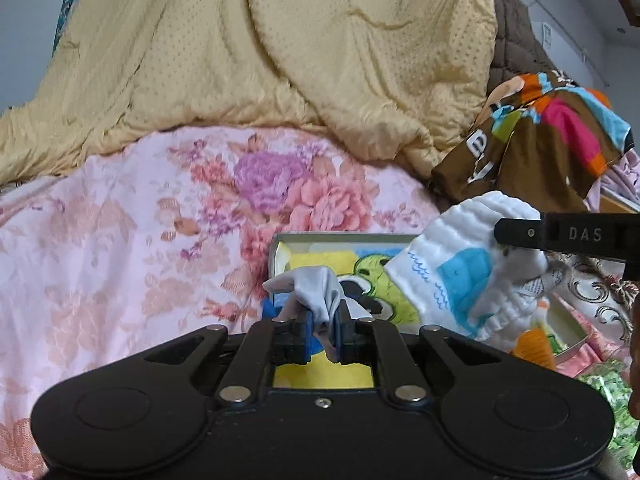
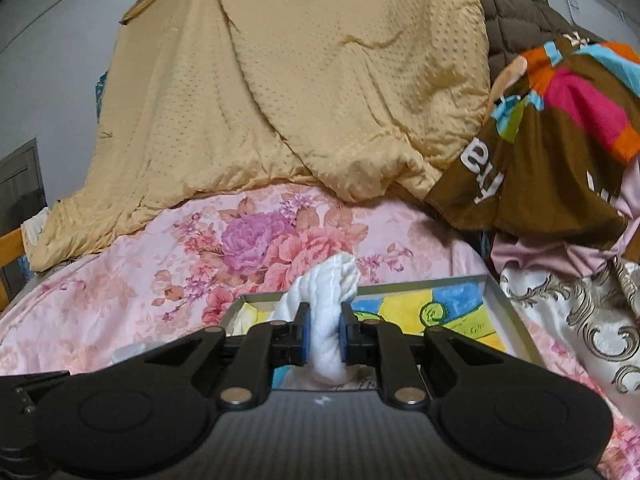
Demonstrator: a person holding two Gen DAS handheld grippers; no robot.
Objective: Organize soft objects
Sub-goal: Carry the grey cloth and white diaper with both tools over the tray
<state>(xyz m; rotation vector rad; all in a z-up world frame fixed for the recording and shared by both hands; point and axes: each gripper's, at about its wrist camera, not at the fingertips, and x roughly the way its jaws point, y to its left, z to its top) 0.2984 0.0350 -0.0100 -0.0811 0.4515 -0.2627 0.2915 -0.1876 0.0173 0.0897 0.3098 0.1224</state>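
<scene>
A shallow grey box [image 1: 340, 236] lies on the floral bed, lined with a yellow-and-blue frog towel [image 1: 376, 276]. My left gripper [image 1: 323, 330] is shut on a thin grey-white cloth [image 1: 316, 288] over the box's near left part. My right gripper [image 2: 324, 334] is shut on a white quilted cloth [image 2: 330, 292] with a blue whale print; it shows in the left wrist view [image 1: 464, 264], held above the box's right side. The box [image 2: 496, 292] and towel [image 2: 460, 312] lie under the right gripper too.
A large yellow quilt [image 1: 280, 48] is heaped at the back of the pink floral bedspread [image 1: 120, 220]. A brown multicoloured blanket [image 1: 552, 140] and a dark brown quilted cover [image 2: 508, 12] lie at the right. A white cloth with gold scrolls [image 2: 580, 312] lies right of the box.
</scene>
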